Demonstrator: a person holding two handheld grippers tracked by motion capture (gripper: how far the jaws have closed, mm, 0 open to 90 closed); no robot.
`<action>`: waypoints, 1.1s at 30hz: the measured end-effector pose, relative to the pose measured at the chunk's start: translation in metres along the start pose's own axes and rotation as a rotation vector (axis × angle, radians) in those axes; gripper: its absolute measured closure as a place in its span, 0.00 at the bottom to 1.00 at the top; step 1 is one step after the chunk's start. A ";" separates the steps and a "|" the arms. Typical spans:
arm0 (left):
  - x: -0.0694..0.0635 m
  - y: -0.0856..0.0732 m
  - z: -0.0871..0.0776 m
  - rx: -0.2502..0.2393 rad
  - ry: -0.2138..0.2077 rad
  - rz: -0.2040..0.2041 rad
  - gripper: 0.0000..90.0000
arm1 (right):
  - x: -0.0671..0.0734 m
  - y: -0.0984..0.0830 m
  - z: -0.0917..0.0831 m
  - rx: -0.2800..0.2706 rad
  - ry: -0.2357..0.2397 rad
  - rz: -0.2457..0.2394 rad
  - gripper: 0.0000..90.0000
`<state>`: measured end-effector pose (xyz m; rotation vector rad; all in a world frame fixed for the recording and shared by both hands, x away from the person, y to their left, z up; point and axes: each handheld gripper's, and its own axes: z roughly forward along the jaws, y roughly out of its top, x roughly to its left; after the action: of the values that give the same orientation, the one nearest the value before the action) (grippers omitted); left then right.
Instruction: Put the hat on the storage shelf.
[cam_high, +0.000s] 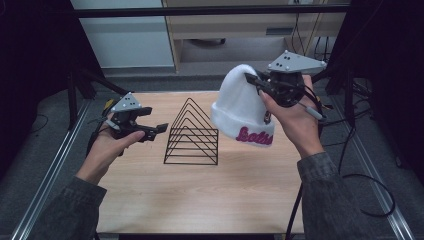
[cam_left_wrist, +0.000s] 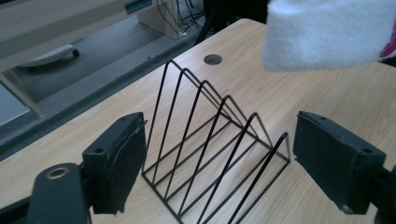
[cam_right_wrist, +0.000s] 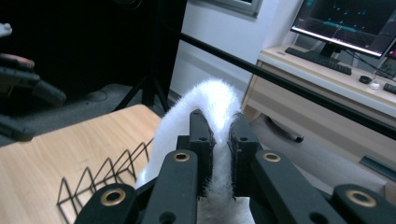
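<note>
above the table's (cam_high: 200, 195) far right part, right gripper (cam_high: 257, 84) has its jaws pinched tight on a fold of the white beanie (cam_high: 240, 107), held up in the air w/ pink lettering on the cuff facing the person. black wire rack (cam_high: 192, 135) stands mid-table, just left of and below the hat. left gripper (cam_high: 159, 129) hovers left of rack, jaws wide apart, nothing btwn them; rack lies straight ahead of it.

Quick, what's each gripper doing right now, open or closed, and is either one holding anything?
Left gripper: open, holding nothing, jaws spread wide near the black wire rack.
Right gripper: closed on the white beanie, holding it up above the table.
</note>
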<state>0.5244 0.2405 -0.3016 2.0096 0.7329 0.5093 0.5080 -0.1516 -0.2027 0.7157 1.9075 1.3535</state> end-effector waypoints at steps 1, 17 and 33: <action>0.000 0.001 0.001 -0.001 -0.005 -0.004 0.20 | 0.000 0.002 0.002 -0.007 0.000 0.001 0.93; 0.004 0.012 0.018 -0.037 -0.048 -0.038 0.25 | 0.008 0.036 0.032 -0.077 0.051 0.004 0.93; 0.015 0.015 0.019 -0.107 -0.058 -0.112 0.22 | 0.035 0.062 0.064 -0.129 0.153 -0.010 0.93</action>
<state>0.5516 0.2324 -0.2969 1.8651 0.7616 0.4139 0.5392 -0.0690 -0.1654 0.5518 1.9171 1.5484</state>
